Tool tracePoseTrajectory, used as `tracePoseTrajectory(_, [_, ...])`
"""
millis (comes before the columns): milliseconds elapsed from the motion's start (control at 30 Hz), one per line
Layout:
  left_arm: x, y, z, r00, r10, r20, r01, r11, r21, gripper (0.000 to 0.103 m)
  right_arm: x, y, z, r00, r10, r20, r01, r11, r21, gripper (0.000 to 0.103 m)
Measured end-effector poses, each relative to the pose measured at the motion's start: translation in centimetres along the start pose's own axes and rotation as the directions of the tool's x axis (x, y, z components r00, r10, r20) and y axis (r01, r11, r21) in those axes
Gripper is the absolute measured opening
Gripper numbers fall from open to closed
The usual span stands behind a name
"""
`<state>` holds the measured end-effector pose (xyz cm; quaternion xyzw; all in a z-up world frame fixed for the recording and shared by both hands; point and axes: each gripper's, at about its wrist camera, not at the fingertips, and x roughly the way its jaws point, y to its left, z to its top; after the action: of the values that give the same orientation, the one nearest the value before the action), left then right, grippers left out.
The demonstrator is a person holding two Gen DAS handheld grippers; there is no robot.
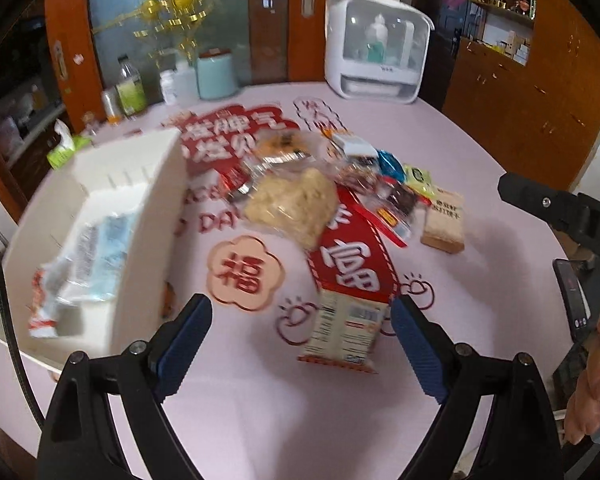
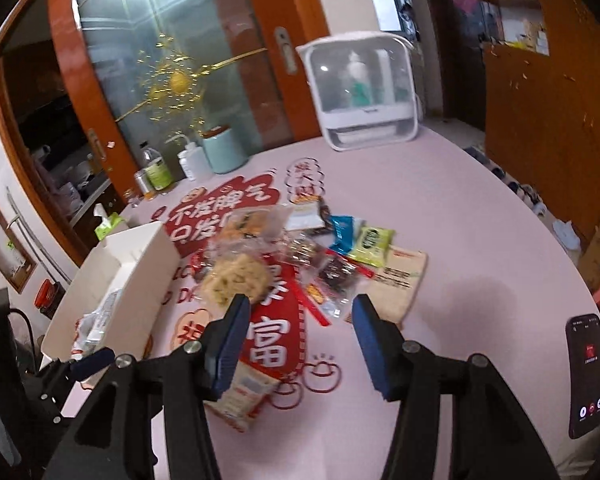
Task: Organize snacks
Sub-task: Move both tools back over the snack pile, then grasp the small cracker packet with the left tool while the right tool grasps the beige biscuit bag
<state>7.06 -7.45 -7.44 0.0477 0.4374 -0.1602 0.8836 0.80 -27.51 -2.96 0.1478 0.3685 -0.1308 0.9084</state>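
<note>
A pile of snack packets lies mid-table: a clear bag of pale crumbly snack (image 1: 294,200) (image 2: 236,278), a long red-and-cream packet (image 1: 350,288) (image 2: 260,356), dark wrapped snacks (image 2: 336,276), a blue packet (image 1: 390,164) (image 2: 342,230), a green packet (image 1: 418,178) (image 2: 374,240) and a tan packet (image 1: 444,220) (image 2: 400,284). A white box (image 1: 152,216) (image 2: 140,280) at the left holds clear and blue-white wrappers (image 1: 88,252). My left gripper (image 1: 302,328) is open and empty, its right finger beside the red-and-cream packet. My right gripper (image 2: 300,340) is open and empty above the pile's near edge.
A white countertop appliance (image 1: 374,50) (image 2: 364,92) stands at the table's far side. Bottles and a mint canister (image 1: 216,74) (image 2: 224,150) stand at the far left with a green tissue pack (image 1: 64,144). A phone (image 2: 586,376) is at the right. Wooden cabinets lie beyond.
</note>
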Motion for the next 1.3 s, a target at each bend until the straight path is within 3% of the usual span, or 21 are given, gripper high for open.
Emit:
tracePoseTrajectory(133, [2.6, -1.2, -0.4, 0.999, 0.000, -0.050, 0.000, 1.000, 0.011, 0.090, 1.4, -1.6, -0.5, 0.999, -0.010, -0.032, 0.010, 1.000, 0.002, 0.054])
tracePoseTrajectory(333, [6.2, -3.2, -0.9, 0.992, 0.059, -0.112, -0.052, 0.997, 0.065, 0.090, 4.1, -4.3, -1.1, 0.996, -0.013, -0.083, 0.016, 0.999, 0.039, 0.054])
tracePoseTrajectory(800, [11.5, -3.2, -1.3, 0.969, 0.027, -0.247, -0.024, 1.000, 0.014, 0.089, 8.9, -8.4, -1.4, 0.985, -0.040, -0.165, 0.062, 0.990, 0.129, 0.054])
tracePoseTrajectory(933, [11.7, -3.4, -1.3, 0.973, 0.044, -0.228, -0.041, 0.999, 0.020, 0.088, 10.0, -8.5, -1.4, 0.982, -0.047, -0.181, 0.072, 0.988, 0.135, 0.054])
tracePoseTrajectory(1033, [11.5, -3.2, -1.1, 0.976, 0.050, -0.213, -0.048, 0.999, 0.013, 0.079, 10.7, -8.2, -1.1, 0.981, -0.066, -0.181, 0.089, 0.989, 0.122, 0.054])
tracePoseTrajectory(1067, [11.3, -3.1, -1.0, 0.978, 0.052, -0.201, -0.050, 0.999, 0.013, 0.064, 11.0, -8.1, -0.9, 0.981, -0.069, -0.184, 0.092, 0.989, 0.119, 0.054])
tracePoseTrajectory(1300, [11.1, -2.1, -0.6, 0.979, 0.098, -0.177, -0.101, 0.995, -0.007, 0.058, 13.7, -7.6, 0.3, 0.965, -0.140, -0.221, 0.163, 0.982, 0.091, 0.054])
